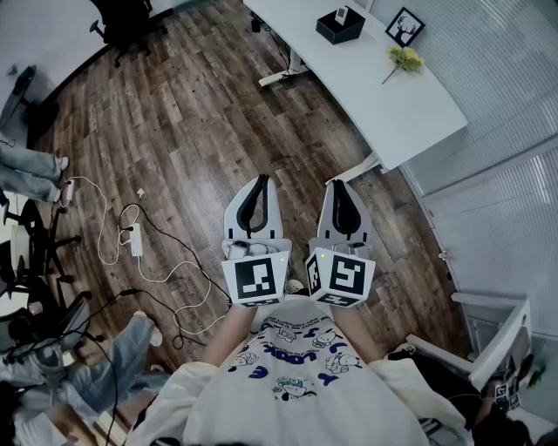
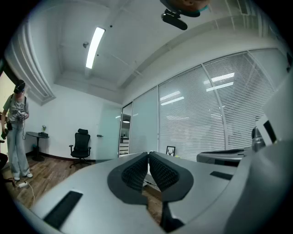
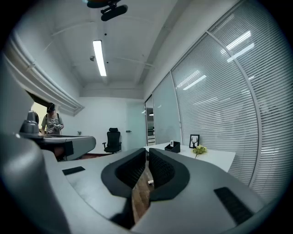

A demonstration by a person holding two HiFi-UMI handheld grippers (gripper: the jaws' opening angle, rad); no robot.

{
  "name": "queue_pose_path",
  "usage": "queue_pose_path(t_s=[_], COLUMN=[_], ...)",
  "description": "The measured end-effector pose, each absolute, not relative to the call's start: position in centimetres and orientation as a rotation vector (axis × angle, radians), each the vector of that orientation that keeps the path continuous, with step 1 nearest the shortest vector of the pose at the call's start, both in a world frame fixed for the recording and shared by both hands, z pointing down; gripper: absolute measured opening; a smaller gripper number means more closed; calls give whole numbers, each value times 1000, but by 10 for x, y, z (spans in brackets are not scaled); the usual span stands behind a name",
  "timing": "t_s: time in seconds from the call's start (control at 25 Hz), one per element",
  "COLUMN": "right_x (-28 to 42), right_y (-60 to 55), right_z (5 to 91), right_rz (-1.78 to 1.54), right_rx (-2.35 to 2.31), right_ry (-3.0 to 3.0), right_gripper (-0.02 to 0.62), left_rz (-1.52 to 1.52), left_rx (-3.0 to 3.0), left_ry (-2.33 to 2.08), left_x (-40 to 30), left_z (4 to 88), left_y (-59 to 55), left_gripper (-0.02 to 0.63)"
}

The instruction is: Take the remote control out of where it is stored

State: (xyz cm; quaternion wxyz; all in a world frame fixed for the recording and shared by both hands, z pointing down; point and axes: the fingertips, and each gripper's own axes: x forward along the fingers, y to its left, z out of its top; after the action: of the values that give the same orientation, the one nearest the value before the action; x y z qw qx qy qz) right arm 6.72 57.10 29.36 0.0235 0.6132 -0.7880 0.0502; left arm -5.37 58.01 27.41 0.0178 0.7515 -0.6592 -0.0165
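On the white surface [image 1: 392, 104] stands a small open black box [image 1: 340, 26], near its far end. Out of the box rises one thin white thing [image 1: 341, 15]. It is too small to read surely, but it is probably the remote control. In the right gripper view the same box [image 3: 173, 147] shows the white piece [image 3: 172, 143] standing upright. Its long axis is vertical, with the lower end inside the box and the upper end free above the rim. I cannot tell which way its face with the buttons looks.

Beside the box on the surface are a picture frame [image 1: 405, 26] with a deer drawing and some yellow flowers [image 1: 404, 59]. Both are apart from the box.

The left tongs [image 1: 259, 180] and the right tongs [image 1: 338, 183] are held side by side in front of the person's chest, over the wooden floor [image 1: 192, 113], and both point about level. The box with the remote control is well apart from both, ahead of them and to their right, closer to the right tongs. In the right gripper view it lies just to the right of the tips, far behind them.

The left tongs [image 2: 148, 153] are pressed together at the tips with nothing between the pads. The right tongs [image 3: 147, 150] are also pressed together and hold nothing.

White cables [image 1: 131, 244] lie on the floor at the left. A black office chair [image 3: 112, 139] stands by the far wall, and a person [image 2: 16, 132] stands at the left side of the room.
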Motion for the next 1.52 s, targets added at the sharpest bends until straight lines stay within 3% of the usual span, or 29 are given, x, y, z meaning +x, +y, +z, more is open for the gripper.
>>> queue_pose_path(t_s=[1.52], right_x=[-28], right_y=[413], right_z=[319], right_rz=[201], right_rx=[1954], right_ry=[-2358], right_gripper=[43], left_rz=[-45], left_rx=[2358], left_ry=[-1975], left_x=[-154], left_z=[296], left_y=[410], left_gripper=[25])
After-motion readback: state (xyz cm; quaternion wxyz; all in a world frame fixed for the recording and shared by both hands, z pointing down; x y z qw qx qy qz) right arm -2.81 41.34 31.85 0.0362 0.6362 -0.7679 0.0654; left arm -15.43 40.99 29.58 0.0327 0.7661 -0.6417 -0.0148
